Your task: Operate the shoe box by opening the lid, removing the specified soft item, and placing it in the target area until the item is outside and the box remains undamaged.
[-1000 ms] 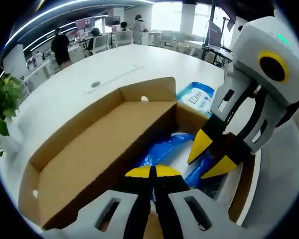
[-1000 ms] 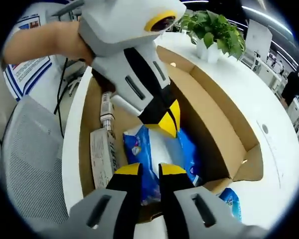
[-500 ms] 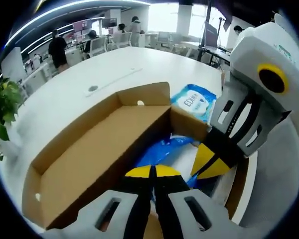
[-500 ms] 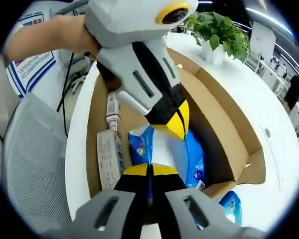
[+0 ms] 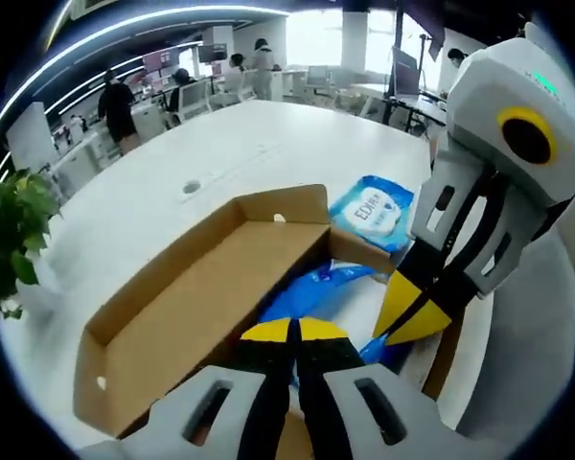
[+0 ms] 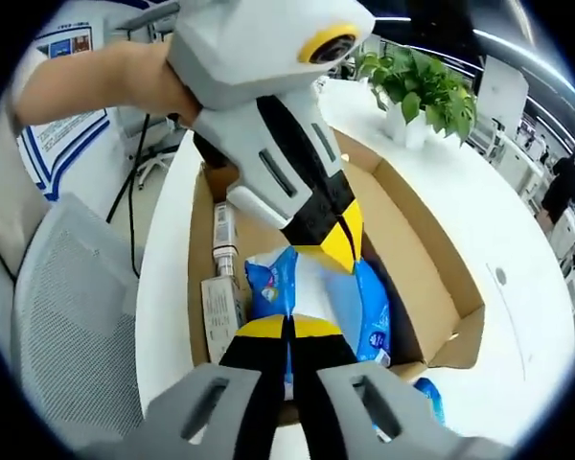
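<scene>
Both grippers, left gripper [image 5: 293, 331] and right gripper [image 6: 289, 328], are pinched shut on the blue soft pack [image 6: 273, 287] sitting in the open shoe box [image 5: 187, 316]. The left gripper view also catches a second blue wipes pack [image 5: 371, 209] on the white table [image 5: 220, 153] beyond the box; the right gripper view shows a small carton [image 6: 220, 305] beside the pack, a potted plant [image 6: 417, 91] and a mesh chair [image 6: 62, 316].

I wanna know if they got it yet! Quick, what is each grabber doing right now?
Left gripper: shut on the blue soft pack in the shoe box.
Right gripper: shut on the same blue soft pack.
</scene>
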`<state>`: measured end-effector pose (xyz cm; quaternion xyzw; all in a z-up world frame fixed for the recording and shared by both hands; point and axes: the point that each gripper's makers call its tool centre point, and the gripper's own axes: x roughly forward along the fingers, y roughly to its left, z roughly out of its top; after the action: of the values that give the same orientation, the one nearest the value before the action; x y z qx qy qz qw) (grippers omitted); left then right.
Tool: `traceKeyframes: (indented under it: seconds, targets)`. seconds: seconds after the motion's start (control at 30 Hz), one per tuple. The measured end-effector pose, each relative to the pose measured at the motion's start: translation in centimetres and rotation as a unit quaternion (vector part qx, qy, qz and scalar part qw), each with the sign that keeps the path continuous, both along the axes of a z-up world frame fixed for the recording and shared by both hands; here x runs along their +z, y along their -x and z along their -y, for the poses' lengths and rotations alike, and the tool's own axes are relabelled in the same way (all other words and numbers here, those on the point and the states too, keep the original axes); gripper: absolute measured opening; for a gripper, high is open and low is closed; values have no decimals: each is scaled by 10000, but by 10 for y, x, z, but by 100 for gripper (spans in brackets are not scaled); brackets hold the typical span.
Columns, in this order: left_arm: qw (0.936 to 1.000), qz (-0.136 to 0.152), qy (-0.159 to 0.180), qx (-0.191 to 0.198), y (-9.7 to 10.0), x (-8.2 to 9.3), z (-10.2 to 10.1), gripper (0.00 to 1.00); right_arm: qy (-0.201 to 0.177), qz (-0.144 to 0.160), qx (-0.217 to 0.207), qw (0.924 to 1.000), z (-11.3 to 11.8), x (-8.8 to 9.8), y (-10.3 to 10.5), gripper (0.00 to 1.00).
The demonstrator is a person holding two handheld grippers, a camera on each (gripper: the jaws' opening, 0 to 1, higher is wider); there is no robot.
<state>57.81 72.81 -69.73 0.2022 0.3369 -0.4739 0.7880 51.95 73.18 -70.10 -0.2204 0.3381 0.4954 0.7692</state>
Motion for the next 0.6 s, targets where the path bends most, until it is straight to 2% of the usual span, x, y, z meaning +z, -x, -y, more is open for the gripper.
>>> traceKeyframes:
  seconds: [0.3, 0.6]
  targets:
    - [9996, 282, -36, 21, -1, 32, 3, 0, -117, 208, -22, 9997, 3, 32, -1, 0]
    - [9990, 423, -71, 96, -4, 59, 13, 0, -218, 379, -79, 9990, 15, 60, 0, 0]
